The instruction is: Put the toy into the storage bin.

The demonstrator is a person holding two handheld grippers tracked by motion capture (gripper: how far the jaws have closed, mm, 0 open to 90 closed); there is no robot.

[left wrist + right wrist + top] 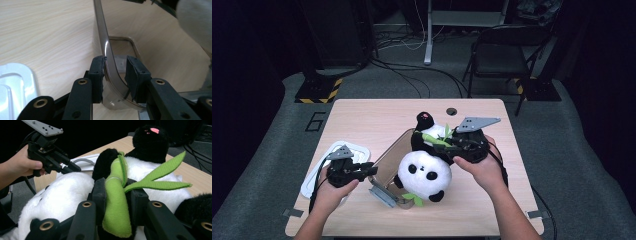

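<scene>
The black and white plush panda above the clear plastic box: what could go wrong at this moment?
1. The right tongs pinch only the green felt bamboo stalk, not the body of the black and white plush panda; the heavy toy may slip or the stalk may tear.
2. The left tongs grip only the thin rim at a corner of the clear plastic box; it could slip free or tip as the panda presses in.

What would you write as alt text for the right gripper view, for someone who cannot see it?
The right gripper is shut on a green plush bamboo stalk held by a black-and-white plush panda lying over a light wooden table. Beyond, at upper left, a person's hand holds the other black gripper near a white plastic lid.
</scene>
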